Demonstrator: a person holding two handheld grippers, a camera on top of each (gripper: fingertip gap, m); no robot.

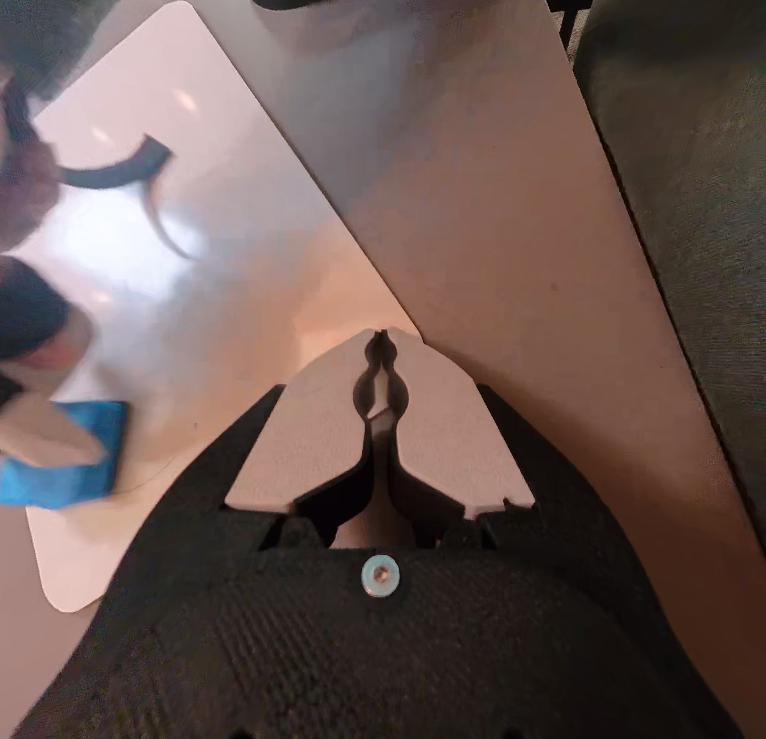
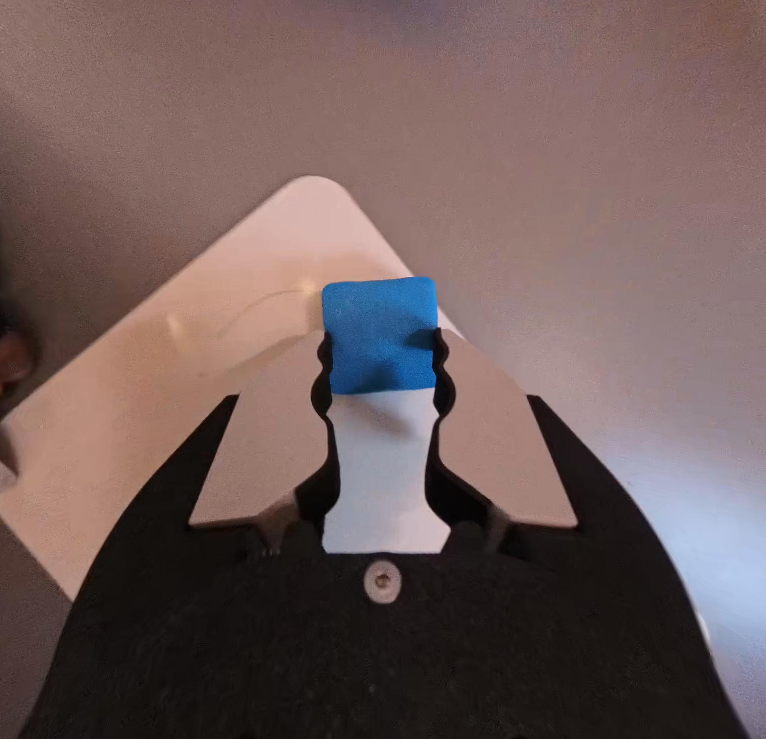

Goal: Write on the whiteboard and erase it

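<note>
Right tongs [image 2: 381,338] clamp blue eraser [image 2: 379,333] on whiteboard [image 2: 166,387]; left tongs [image 1: 382,333] closed empty; grey table [image 1: 456,180].

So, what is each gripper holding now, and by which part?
The right gripper holds the blue eraser by its two opposite sides, at the near end. The left gripper is shut and holds nothing.

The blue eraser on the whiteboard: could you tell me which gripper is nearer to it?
Right. The right gripper is shut on the blue eraser; the left gripper is shut and empty at the whiteboard's edge, well apart.
</note>
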